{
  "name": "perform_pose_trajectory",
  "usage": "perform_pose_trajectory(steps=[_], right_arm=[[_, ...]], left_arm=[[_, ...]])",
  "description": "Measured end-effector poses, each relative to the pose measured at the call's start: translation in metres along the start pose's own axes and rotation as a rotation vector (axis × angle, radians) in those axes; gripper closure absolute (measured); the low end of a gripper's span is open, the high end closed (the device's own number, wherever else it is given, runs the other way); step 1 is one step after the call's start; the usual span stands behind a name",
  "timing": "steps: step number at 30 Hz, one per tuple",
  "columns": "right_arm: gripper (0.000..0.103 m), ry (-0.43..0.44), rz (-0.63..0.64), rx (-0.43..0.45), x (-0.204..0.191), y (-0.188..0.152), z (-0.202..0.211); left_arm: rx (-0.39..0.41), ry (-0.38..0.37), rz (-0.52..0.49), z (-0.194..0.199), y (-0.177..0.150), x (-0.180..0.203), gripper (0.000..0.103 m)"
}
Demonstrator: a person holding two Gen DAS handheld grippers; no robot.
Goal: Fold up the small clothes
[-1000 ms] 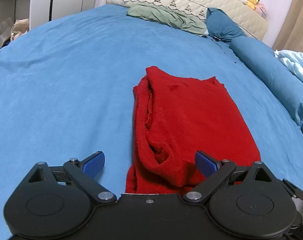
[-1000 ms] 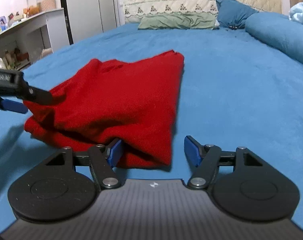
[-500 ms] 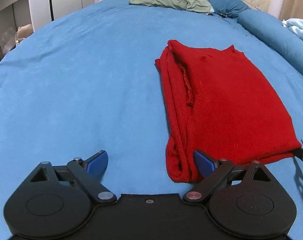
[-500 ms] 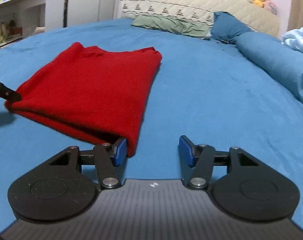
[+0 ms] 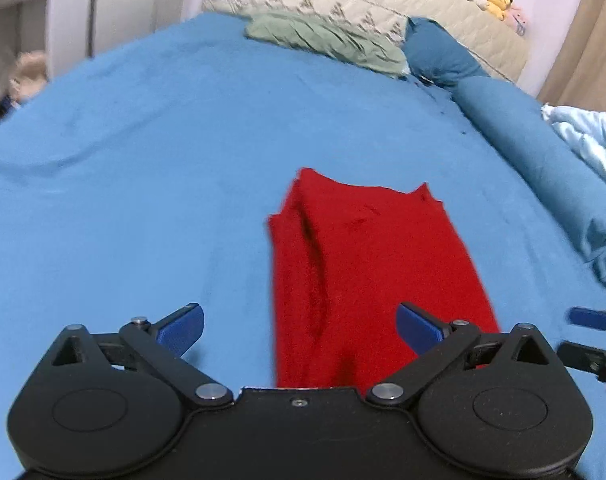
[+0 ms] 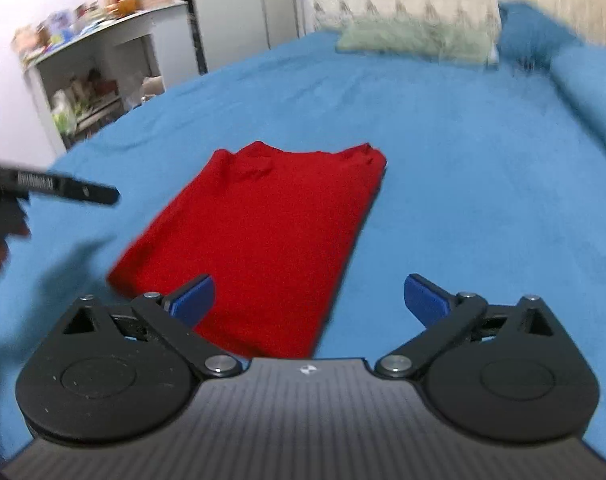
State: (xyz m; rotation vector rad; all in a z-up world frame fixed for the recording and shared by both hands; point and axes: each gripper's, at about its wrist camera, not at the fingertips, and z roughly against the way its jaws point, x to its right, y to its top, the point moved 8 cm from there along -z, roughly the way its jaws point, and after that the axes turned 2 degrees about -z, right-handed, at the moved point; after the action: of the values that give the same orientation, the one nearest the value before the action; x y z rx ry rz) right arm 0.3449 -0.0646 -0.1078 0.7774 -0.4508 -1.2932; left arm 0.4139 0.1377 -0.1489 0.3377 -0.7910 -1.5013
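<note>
Fingers (image 5: 183,326) of both grippers spread wide, empty, above red sweater (image 6: 271,232) on bed (image 5: 143,184). Lengthwise fold looked done; next, grab 6 o'clock hem, fold toward 12.

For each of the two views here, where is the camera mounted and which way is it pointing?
Left wrist: on the left gripper, looking along its open fingers toward the headboard; right gripper at the right edge.
Right wrist: on the right gripper, open, same heading; left gripper and hand at the left edge.
Shared: the folded red knit garment on the blue bedsheet, green pillow beyond.
</note>
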Motion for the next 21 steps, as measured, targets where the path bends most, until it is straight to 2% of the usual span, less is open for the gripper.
perform_pose_trajectory(steps=[4, 7, 11, 13, 14, 15, 16, 18, 19, 21], right_arm=[[0.0, 0.02, -0.196, -0.106, 0.019, 0.022, -0.047], [0.0, 0.052, -0.333, -0.147, 0.033, 0.023, -0.079], [0.0, 0.066, -0.379, -0.144, 0.039, 0.013, -0.103], [0.008, 0.051, -0.379, -0.152, 0.042, 0.01, -0.115], [0.011, 0.051, -0.381, -0.154, 0.042, 0.009, -0.12], [0.017, 0.054, -0.381, -0.148, 0.041, 0.01, -0.123], [0.033, 0.059, -0.381, -0.14, 0.039, 0.01, -0.124], [0.052, 0.086, -0.391, -0.136, 0.033, 0.011, -0.126], [0.061, 0.075, -0.391, -0.126, 0.031, 0.013, -0.125], [0.064, 0.065, -0.367, -0.1, 0.025, 0.021, -0.117]], left_arm=[[-0.063, -0.044, 0.028, -0.041, 0.008, 0.0, 0.003], [-0.085, -0.064, 0.052, -0.063, 0.008, -0.001, 0.011], [-0.111, -0.069, 0.054, -0.079, 0.002, -0.005, 0.017], [-0.104, -0.07, 0.054, -0.083, 0.001, -0.005, 0.018], [-0.098, -0.074, 0.051, -0.084, 0.002, -0.003, 0.025], [-0.101, -0.091, 0.049, -0.085, 0.002, -0.001, 0.043], [-0.109, -0.117, 0.054, -0.086, 0.003, 0.002, 0.052], [-0.104, -0.114, 0.056, -0.082, 0.005, 0.006, 0.07], [-0.095, -0.108, 0.041, -0.078, 0.007, 0.009, 0.072], [-0.07, -0.1, 0.006, -0.067, 0.012, 0.018, 0.076]])
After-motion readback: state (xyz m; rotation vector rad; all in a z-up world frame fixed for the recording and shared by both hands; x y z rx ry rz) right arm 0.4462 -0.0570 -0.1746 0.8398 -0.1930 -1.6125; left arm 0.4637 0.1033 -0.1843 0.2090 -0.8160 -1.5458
